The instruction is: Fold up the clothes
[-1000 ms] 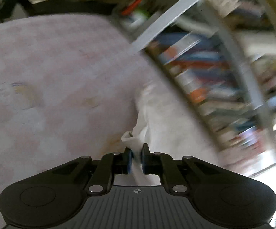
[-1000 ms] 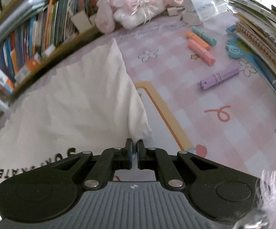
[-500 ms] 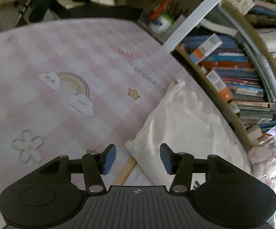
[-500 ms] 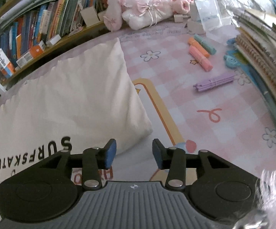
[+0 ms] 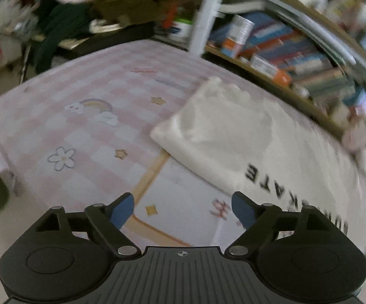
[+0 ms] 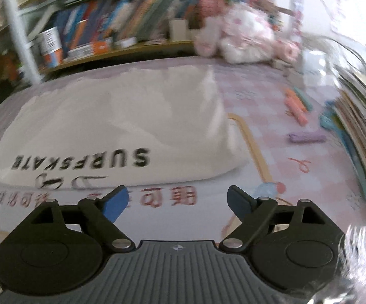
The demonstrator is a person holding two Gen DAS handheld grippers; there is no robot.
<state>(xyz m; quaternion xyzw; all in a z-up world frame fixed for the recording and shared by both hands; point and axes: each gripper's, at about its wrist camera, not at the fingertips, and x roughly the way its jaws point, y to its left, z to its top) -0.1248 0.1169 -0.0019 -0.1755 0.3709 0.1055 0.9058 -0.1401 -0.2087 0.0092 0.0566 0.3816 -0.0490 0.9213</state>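
A: On the left, what do you see?

B: The left claw is spread wide and holds nothing. It hangs over the mat, a pink checked sheet with a rainbow, a flower and small stars printed on it. The picture is blurred.

A: And the shirt?

B: The shirt lies flat on the mat, ahead and to the right of that claw and apart from it. It is cream, with black letters along its near edge. In the right wrist view the same shirt fills the middle and reads SURFSKATE upside down. Its near edge lies just ahead of the fingertips.

A: The right claw?

B: The right claw is also spread wide, with nothing between its blue pads. It touches no cloth.

A: Further right?

B: Beyond the shirt runs a shelf of books, and a pink and white plush toy sits at the mat's far edge. To the right of the shirt lie some markers, orange, teal and purple, well apart from it. At the far right edge there is a stack of notebooks.
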